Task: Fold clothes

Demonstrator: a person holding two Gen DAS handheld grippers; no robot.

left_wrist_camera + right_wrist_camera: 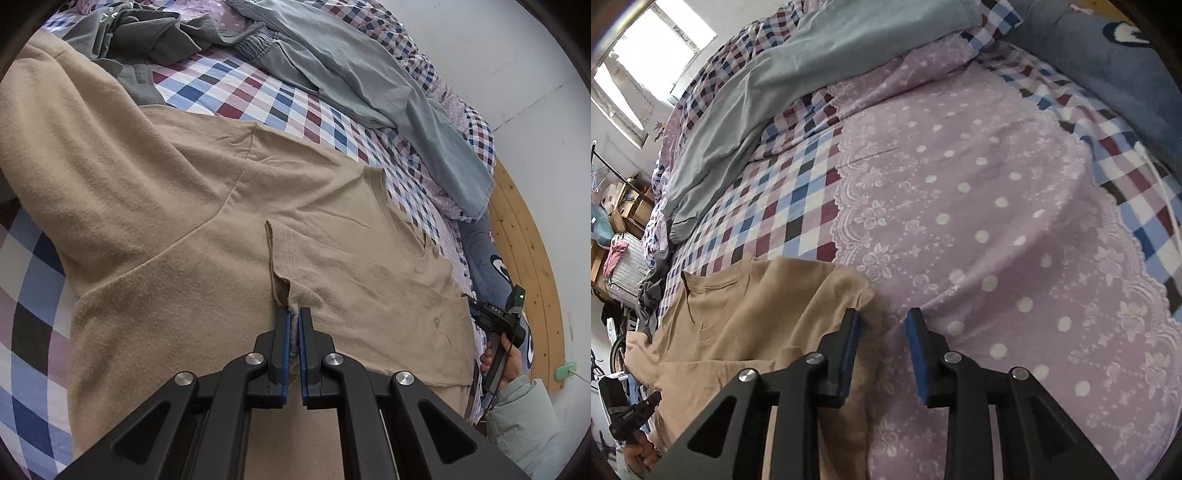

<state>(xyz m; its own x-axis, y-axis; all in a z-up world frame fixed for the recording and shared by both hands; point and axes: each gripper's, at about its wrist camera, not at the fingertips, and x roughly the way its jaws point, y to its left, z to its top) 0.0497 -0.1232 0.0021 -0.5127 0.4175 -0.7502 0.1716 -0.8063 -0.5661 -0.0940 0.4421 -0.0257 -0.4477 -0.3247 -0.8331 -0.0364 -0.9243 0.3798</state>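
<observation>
A fold of the tan shirt [229, 229] is clamped by the left gripper [294, 314], its body stretching toward 10 o'clock, while the right gripper [882, 317] is held apart at the shirt's edge.

Tan shirt [184, 206]: soft, matt, faintly fuzzy knit cloth, pilled at the pinched hem. Left hand-held gripper [294, 332]: matt black plastic with blue rubbery pads and shiny metal pivot pins. Right hand-held gripper [882, 354]: same finish. Bedsheet [960, 184]: smooth printed cotton, checked and lilac lace-pattern. Grey trousers [351, 74], upper frame: smooth matt woven cloth. Headboard [524, 236], right edge: varnished knotty wood, slightly glossy.
</observation>
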